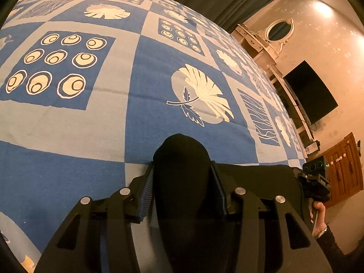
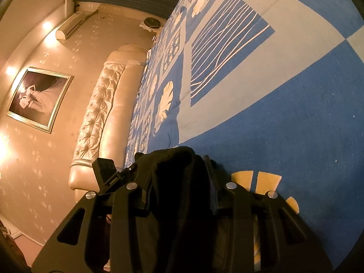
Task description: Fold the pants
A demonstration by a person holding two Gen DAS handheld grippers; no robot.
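The black pants bulge up between the fingers of my left gripper, which is shut on a fold of the cloth. The cloth stretches right to the other gripper, held by a hand. In the right wrist view my right gripper is shut on another bunch of the black pants, with the left gripper's body close at its left. Both hold the pants just above the bed.
A blue and grey patterned bedspread covers the bed. A padded cream headboard lies beyond the right gripper. A wall television, a mirror shelf and a wooden cabinet stand off the bed's side.
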